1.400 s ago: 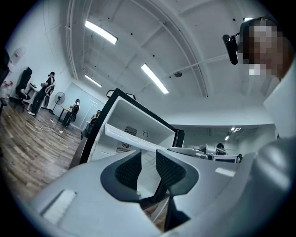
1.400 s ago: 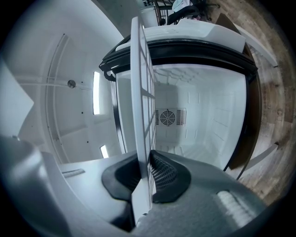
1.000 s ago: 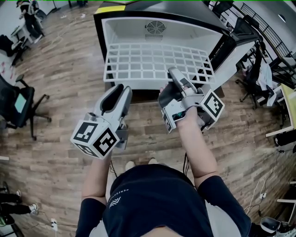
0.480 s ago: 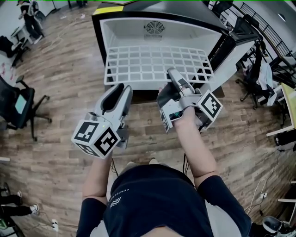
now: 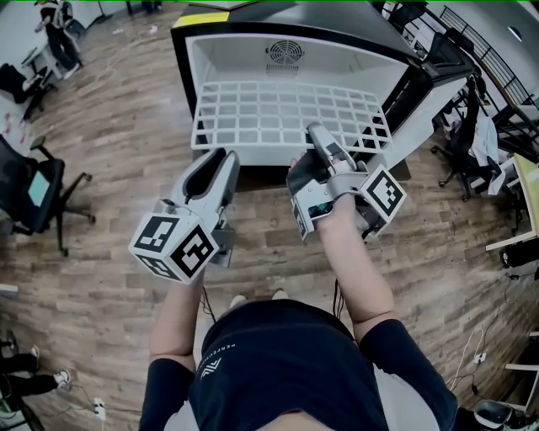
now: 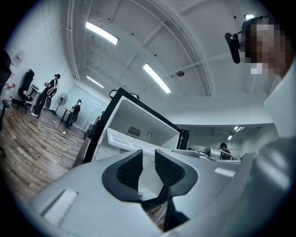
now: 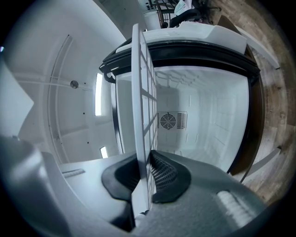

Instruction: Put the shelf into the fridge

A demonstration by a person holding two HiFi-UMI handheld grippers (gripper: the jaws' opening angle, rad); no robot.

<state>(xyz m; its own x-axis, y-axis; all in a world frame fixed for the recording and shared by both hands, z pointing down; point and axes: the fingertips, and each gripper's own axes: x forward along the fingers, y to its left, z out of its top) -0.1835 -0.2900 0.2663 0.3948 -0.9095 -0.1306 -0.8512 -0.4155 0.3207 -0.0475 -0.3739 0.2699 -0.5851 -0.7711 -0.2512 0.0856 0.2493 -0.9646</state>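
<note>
The fridge (image 5: 180, 59) stands open ahead of me, its white cavity showing a round fan grille (image 5: 282, 52) on the back wall. A white grid shelf (image 5: 286, 114) lies flat across the fridge mouth. My right gripper (image 5: 318, 135) is shut on the shelf's near edge, right of its middle. In the right gripper view the shelf (image 7: 138, 92) runs edge-on between the jaws of that gripper (image 7: 144, 159). My left gripper (image 5: 221, 158) hovers just short of the shelf's near left corner, narrowly open and holding nothing. The left gripper view has that gripper (image 6: 148, 159) facing the fridge (image 6: 138, 115).
The fridge door (image 5: 425, 88) hangs open to the right. An office chair (image 5: 38, 189) stands at the left on the wooden floor, with people (image 5: 52, 25) far back left. Desks and chairs (image 5: 493, 126) crowd the right side.
Hardly anything has moved: the shelf stays in my right gripper at the fridge mouth. My left gripper has edged slightly forward.
</note>
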